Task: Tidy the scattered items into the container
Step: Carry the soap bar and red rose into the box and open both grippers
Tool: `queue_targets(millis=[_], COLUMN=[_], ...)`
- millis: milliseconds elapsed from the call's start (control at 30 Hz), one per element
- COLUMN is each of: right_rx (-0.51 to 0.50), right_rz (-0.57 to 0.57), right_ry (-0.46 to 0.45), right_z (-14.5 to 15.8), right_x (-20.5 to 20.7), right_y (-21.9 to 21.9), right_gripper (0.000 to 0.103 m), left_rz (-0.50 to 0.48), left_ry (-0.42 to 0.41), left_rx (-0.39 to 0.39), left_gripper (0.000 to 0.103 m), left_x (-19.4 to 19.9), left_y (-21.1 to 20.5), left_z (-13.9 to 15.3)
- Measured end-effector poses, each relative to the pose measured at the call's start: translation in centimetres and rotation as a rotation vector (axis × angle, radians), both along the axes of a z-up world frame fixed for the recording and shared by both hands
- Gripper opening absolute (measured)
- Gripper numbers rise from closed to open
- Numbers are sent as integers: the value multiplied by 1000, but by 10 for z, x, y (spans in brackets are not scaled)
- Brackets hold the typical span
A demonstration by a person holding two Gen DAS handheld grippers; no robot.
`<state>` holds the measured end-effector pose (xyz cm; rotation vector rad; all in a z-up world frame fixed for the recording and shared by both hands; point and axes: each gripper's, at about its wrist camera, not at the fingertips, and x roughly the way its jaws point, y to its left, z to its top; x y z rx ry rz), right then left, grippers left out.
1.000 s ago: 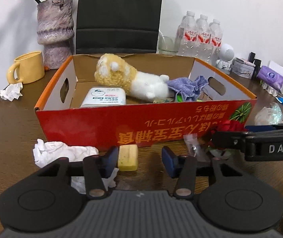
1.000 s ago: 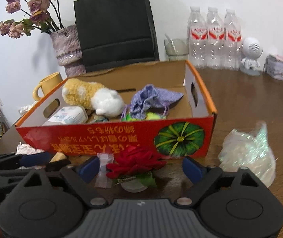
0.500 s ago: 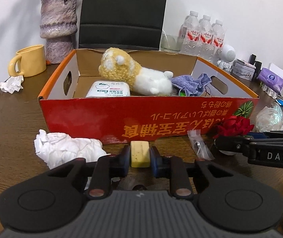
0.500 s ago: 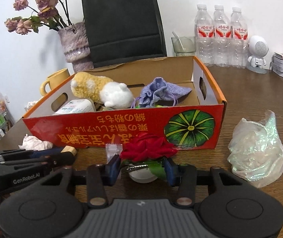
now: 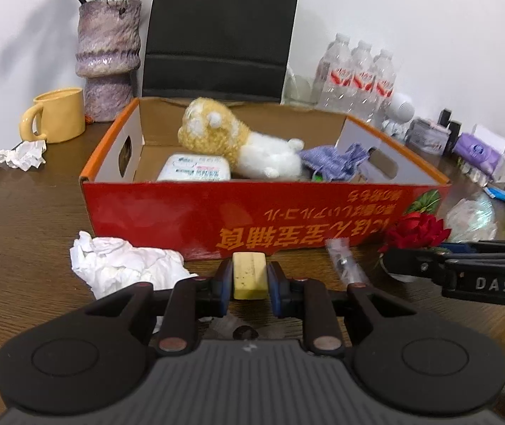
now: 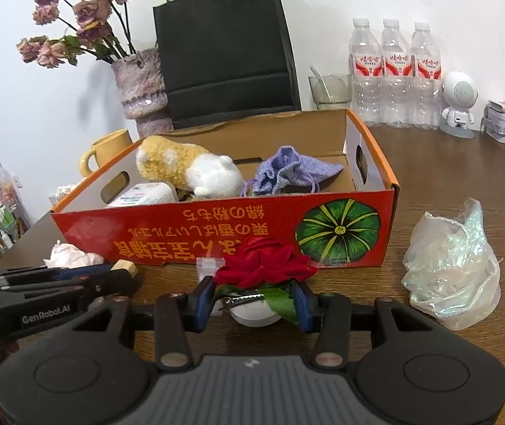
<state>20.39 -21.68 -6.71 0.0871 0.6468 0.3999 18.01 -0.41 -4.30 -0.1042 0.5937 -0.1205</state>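
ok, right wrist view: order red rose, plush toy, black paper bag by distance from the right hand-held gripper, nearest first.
1. Red rose: between the fingers of the right hand-held gripper, in front of the box.
2. Plush toy: inside the box, left of centre.
3. Black paper bag: behind the box, against the wall.

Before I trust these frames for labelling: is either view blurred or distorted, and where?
Left wrist view: soft all over, the box lettering and plush toy smeared; fisheye bends the black bag's edges. Right wrist view: sharper, the bottle labels crisp; dark vignette at the corners, and the vase leans with the distortion.
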Motion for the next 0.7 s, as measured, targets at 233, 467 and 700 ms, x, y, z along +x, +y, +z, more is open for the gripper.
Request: queue_targets(millis=[233,467,700], right_rx=[71,77,54], right_rz=[20,14,-38], right_ry=[-88,-159,-146], right_z=[35,71,66], right_x=[-12,17,83], right_y=[-14,-12,-2], right_gripper=[45,45,45], left_rz=[-16,-36,-9], left_ry=[-91,-185,-181], left_rx=[-62,-61,-82], left_gripper=[22,22,22], left_x=[-17,11,68], left_y=[7,6,-3], left_z=[30,74,72])
